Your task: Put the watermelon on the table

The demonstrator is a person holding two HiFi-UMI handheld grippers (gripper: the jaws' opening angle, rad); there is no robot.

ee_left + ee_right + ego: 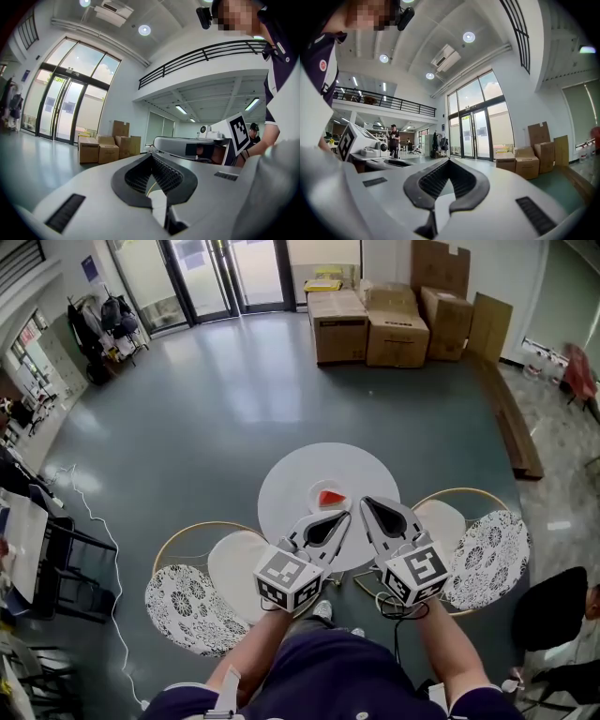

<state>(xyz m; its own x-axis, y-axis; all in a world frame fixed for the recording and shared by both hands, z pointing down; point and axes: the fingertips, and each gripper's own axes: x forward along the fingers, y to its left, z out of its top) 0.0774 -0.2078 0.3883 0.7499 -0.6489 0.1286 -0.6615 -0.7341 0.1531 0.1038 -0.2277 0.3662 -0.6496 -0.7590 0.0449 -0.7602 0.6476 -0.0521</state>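
A red watermelon slice (329,498) lies on a small white plate (317,490) on the round white table (286,486), seen from above in the head view. My left gripper (346,516) and right gripper (367,502) hang side by side above the table's near edge, tips just short of the plate. Both are shut with nothing between the jaws. The left gripper view has its jaws (151,155) meeting at the tip and pointing level into the hall. Likewise the right gripper (449,160) is closed and empty. Neither gripper view includes the table or the slice.
Two round-backed chairs with patterned cushions stand at the table, one at the left (187,610) and one at the right (487,559). Cardboard boxes (375,324) are stacked by the glass doors at the back. Wooden planks (514,427) lie at the right. A white cable (94,521) trails over the floor.
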